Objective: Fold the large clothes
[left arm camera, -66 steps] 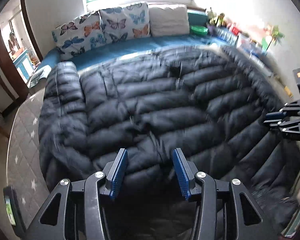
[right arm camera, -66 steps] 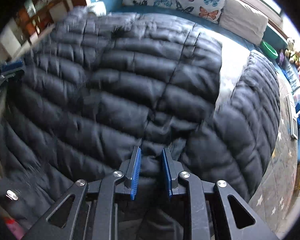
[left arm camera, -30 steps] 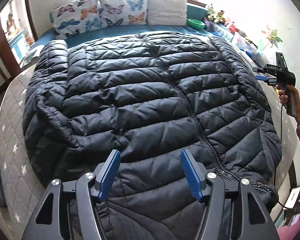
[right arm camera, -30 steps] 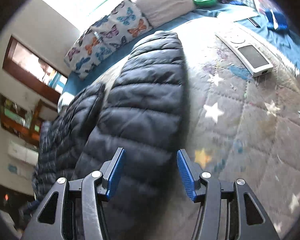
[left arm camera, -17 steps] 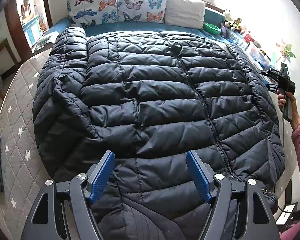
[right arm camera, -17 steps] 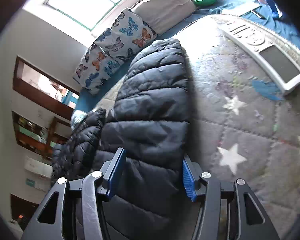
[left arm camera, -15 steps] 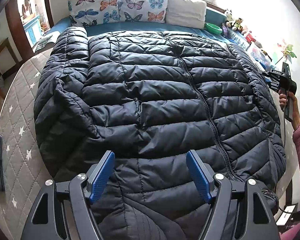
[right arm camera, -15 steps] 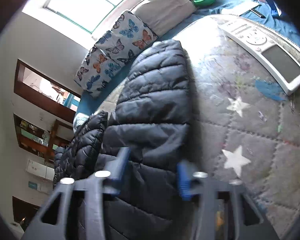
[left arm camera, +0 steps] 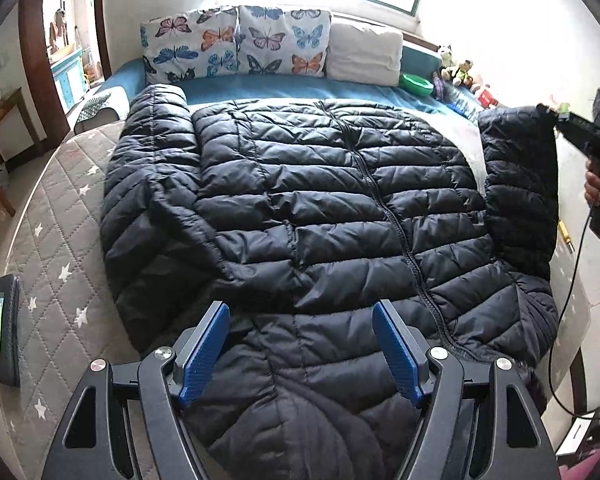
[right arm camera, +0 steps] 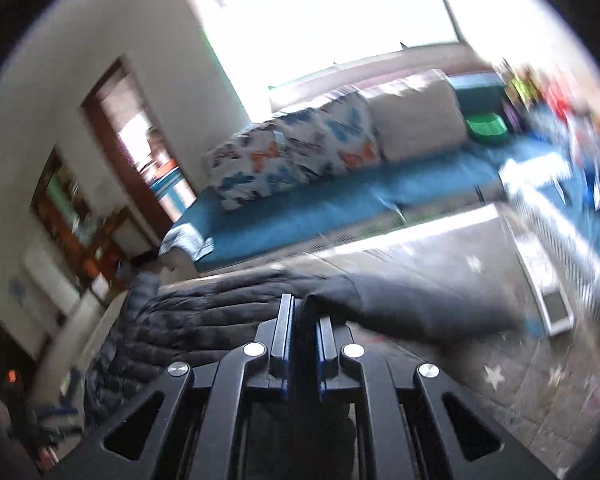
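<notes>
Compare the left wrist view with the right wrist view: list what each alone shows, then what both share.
Left wrist only: the whole black puffer jacket spread flat, its zipper, the open left claw above the hem, and the right sleeve lifted.
Right wrist only: the right claw shut on that sleeve's cuff.
Both: butterfly pillows, green bowl.

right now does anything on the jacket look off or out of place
Yes: one sleeve is lifted off the mattress, its cuff pinched in the right gripper, while the other sleeve lies flat beside the jacket body. The left gripper hovers open over the hem. No damage is visible.
</notes>
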`<state>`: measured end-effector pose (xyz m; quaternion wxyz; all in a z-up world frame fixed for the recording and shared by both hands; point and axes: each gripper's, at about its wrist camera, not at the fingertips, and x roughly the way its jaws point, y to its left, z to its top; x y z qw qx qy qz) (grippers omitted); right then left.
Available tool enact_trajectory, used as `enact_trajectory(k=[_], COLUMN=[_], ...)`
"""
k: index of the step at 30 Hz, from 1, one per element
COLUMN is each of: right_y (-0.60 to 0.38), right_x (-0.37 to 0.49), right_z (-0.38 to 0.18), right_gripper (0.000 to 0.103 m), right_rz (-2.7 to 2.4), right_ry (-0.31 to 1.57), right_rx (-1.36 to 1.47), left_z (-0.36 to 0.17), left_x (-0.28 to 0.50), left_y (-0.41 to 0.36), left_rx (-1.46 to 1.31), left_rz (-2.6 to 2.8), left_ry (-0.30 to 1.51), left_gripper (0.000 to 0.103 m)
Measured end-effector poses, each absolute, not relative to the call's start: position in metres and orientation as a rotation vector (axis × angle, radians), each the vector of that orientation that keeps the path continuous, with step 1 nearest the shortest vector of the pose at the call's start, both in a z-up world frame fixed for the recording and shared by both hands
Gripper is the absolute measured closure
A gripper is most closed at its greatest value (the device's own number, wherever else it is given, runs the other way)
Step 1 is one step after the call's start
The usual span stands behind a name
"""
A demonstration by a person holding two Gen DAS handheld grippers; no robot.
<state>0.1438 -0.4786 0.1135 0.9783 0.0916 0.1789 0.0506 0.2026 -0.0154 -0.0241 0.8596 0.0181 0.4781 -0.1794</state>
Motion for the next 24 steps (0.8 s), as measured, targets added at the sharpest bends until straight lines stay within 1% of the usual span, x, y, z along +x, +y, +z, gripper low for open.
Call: enact_trajectory(k=[3,6,9,12,13,16,18,20,22,24], right_y=[-0.414,-0.351,-0.279,-0.216,-0.196,-0.175,-0.176,-0.182,-0.187,-0.197], right_x=[0.114,0.088,0.063,0.046,0.043,0.047,0.053,0.058,0.057,0.053], right_z=[0.126,0.123,0.1,0.054,0.028,-0.027,-0.048,-0.046,-0.039,-0.025], right_gripper=[0.092,0.092,0.092,0.092,0.092,0.092,0.091,0.087,0.086,0.079], right_rz=[0.169,0.238,0.323,0.4,0.425,0.449,0.437,0.441,0.443,0.462], right_ry=[0.316,0.308,0.349,0.442,0.499,0.634,0.681,0.706,0.728,0.722], right_rx=[0.021,-0.134,-0.309,-0.477,-0.546,-0.608,-0.607,-0.557,-0.487,-0.425], left_z=[-0.019,-0.014,-0.011,-0.008,-0.008,-0.01,-0.012,-0.011,-0.01,-0.008], left_x=[0.192,0.18,0.17,0.16,0.156,0.149,0.144,0.14,0.139,0.141], left_y=[0.002,0.022,0.039,0.055,0.061,0.071,0.078,0.083,0.086,0.086], left_rx=[0.009,-0.015,-0.034,-0.049,-0.052,-0.06,-0.065,-0.068,-0.078,-0.09], left_rz=[-0.386,-0.391,-0.395,-0.401,-0.403,-0.407,-0.41,-0.408,-0.406,-0.404], left_ry=[0.977,0.948,0.928,0.908,0.903,0.903,0.903,0.9,0.895,0.89], left_gripper=[0.025,0.025,0.025,0.025,0.025,0.025,0.025,0.025,0.025,0.025])
